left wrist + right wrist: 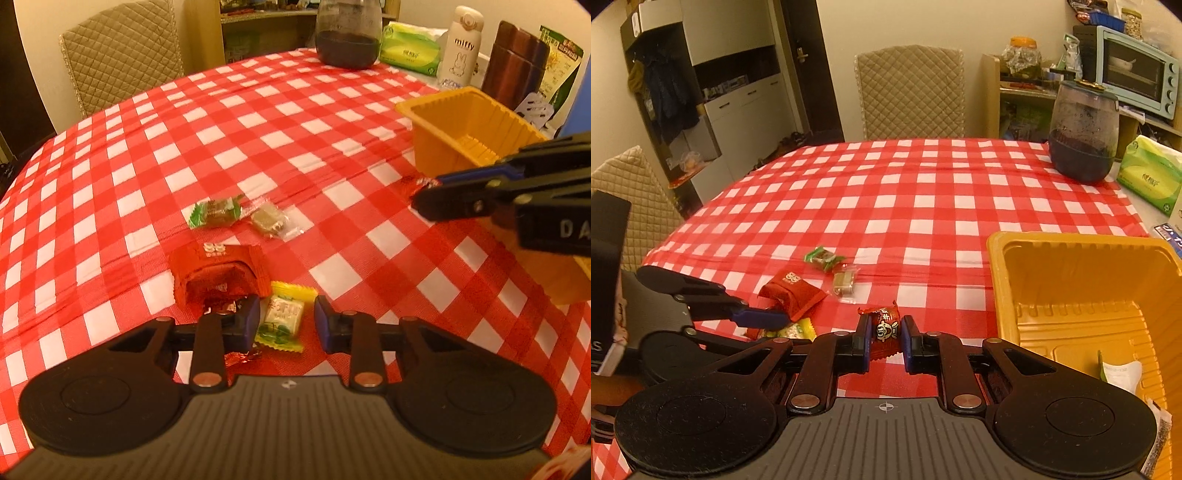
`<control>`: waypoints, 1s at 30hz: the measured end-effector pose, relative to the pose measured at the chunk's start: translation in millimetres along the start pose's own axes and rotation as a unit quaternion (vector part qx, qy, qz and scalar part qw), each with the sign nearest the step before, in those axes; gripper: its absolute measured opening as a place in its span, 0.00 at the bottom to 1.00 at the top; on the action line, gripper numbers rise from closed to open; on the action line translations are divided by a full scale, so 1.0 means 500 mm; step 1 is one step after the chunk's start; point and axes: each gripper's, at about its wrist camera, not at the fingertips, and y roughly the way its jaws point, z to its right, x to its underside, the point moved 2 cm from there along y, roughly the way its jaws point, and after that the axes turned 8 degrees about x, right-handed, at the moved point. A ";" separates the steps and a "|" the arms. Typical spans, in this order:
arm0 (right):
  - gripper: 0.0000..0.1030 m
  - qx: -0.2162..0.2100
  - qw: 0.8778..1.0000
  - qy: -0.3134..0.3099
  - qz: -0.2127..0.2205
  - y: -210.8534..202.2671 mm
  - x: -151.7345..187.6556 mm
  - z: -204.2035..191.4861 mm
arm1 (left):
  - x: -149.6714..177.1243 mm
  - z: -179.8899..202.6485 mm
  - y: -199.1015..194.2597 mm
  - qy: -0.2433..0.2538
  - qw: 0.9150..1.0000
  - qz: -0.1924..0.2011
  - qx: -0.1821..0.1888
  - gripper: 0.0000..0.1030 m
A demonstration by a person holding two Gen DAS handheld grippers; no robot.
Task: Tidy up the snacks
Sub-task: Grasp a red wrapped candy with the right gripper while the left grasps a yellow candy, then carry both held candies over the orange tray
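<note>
My left gripper (285,323) is open, its jaws on either side of a yellow-and-green wrapped snack (281,321) on the checked cloth. A larger red packet (218,275) lies just beyond the left finger, with a green-wrapped candy (216,213) and a clear-wrapped one (271,220) farther out. My right gripper (884,336) is shut on a small red candy (884,326), held beside the orange plastic tray (1071,280). The tray holds a white-and-green packet (1121,373). The right gripper also shows in the left wrist view (443,195).
A dark glass jar (1084,136), green tissue pack (1150,177), white Miffy bottle (461,44) and brown flask (513,62) stand along the table's far right. Quilted chairs (910,92) stand behind and to the left. A small red wrapper (240,356) lies under my left finger.
</note>
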 end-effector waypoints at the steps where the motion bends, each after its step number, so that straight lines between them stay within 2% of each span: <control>1: 0.16 -0.001 1.000 0.001 0.000 0.000 0.000 0.000 | 0.000 0.001 0.000 0.000 1.000 0.002 0.000 0.27; 3: 0.16 -0.001 1.000 0.001 0.001 0.000 0.000 -0.001 | -0.001 0.002 0.001 -0.001 1.000 0.001 0.002 0.23; 4: 0.16 -0.001 1.000 0.001 0.002 -0.001 0.000 -0.002 | -0.001 0.004 0.001 -0.001 1.000 0.000 0.002 0.18; 7: 0.16 -0.001 1.000 0.004 0.007 -0.006 -0.003 -0.002 | -0.003 0.010 -0.004 -0.004 1.000 -0.001 0.000 0.18; 17: 0.16 0.008 0.999 0.023 0.027 -0.036 -0.015 0.011 | -0.031 0.040 -0.051 -0.054 0.997 0.045 0.018 0.18; 30: 0.16 0.061 0.996 0.044 0.049 -0.090 -0.017 0.071 | -0.096 0.121 -0.085 -0.064 0.992 0.094 0.056 0.18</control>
